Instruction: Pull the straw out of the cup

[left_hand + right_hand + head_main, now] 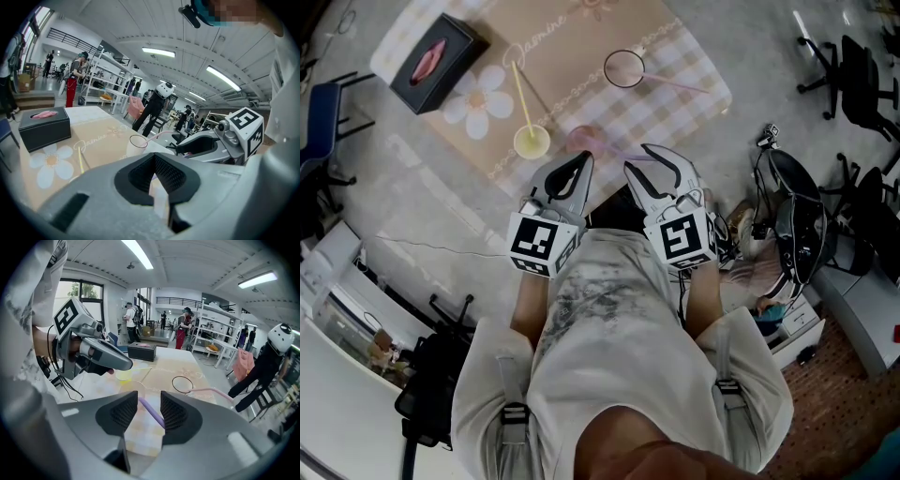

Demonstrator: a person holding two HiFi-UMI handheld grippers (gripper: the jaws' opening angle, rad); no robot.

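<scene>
A pale pink cup [583, 139] stands near the table's front edge, and a purple straw [151, 411] leans out of it toward me. My right gripper [637, 157] is open; in the right gripper view [149, 401] the straw runs through the gap between its pads, close to the right pad. My left gripper [586, 157] is shut, its tips meeting just over the cup's near side; from the right gripper view its tip [129, 364] sits above the cup's rim [130, 387], apart from it. In the left gripper view its jaws [153, 159] hide most of the cup.
A yellow cup [532, 141] with a yellow straw stands left of the pink one. Farther back are a clear cup [624, 67] with a pink straw [680, 86] and a black tissue box [436, 61]. Office chairs [853, 75] stand to the right; people walk in the background.
</scene>
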